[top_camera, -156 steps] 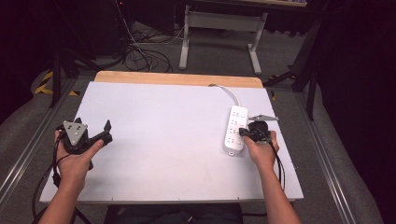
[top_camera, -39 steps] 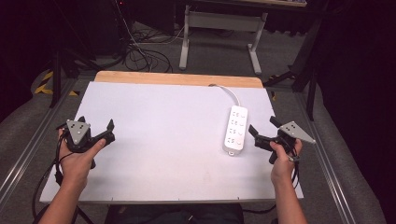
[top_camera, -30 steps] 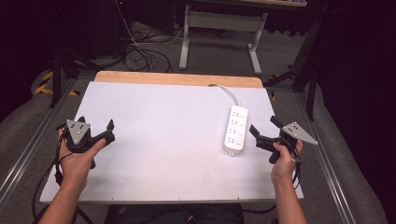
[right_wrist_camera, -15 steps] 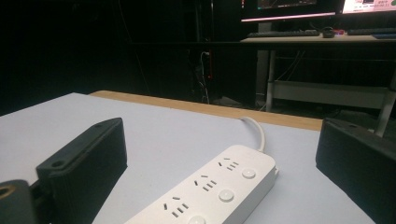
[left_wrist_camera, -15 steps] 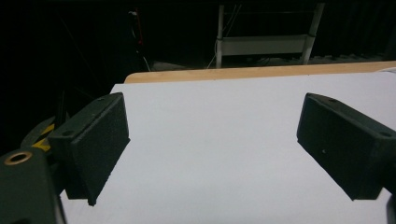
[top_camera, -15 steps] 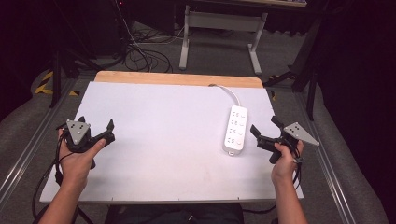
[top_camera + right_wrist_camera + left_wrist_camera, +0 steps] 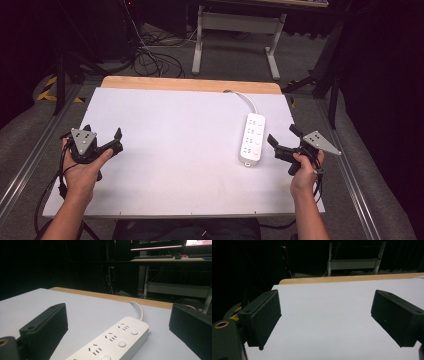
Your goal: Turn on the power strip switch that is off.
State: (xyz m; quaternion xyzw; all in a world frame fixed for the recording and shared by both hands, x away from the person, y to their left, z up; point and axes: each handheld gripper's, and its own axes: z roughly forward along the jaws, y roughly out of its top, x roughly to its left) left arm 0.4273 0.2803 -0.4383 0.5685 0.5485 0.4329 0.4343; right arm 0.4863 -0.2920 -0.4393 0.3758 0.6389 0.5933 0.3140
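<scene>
A white power strip (image 7: 252,137) lies on the right part of the white table top (image 7: 175,125), with its white cord (image 7: 248,101) running off the far edge. My right gripper (image 7: 282,135) is open just right of the strip's near end and does not touch it. In the right gripper view the power strip (image 7: 117,340) lies low between the two wide-apart jaws of my right gripper (image 7: 117,308), with nothing held. My left gripper (image 7: 103,132) is open near the table's left edge. In the left gripper view my left gripper (image 7: 325,293) has only bare table between its jaws.
A wooden strip (image 7: 190,84) borders the table's far edge. Behind it stand a grey desk frame (image 7: 235,22) and loose cables on the floor (image 7: 150,55). Metal rails (image 7: 30,160) run along both sides of the table.
About five seconds ago my right gripper was at the strip's near end. It has since drawn back to the right and now stands apart from the strip. My left gripper has stayed put.
</scene>
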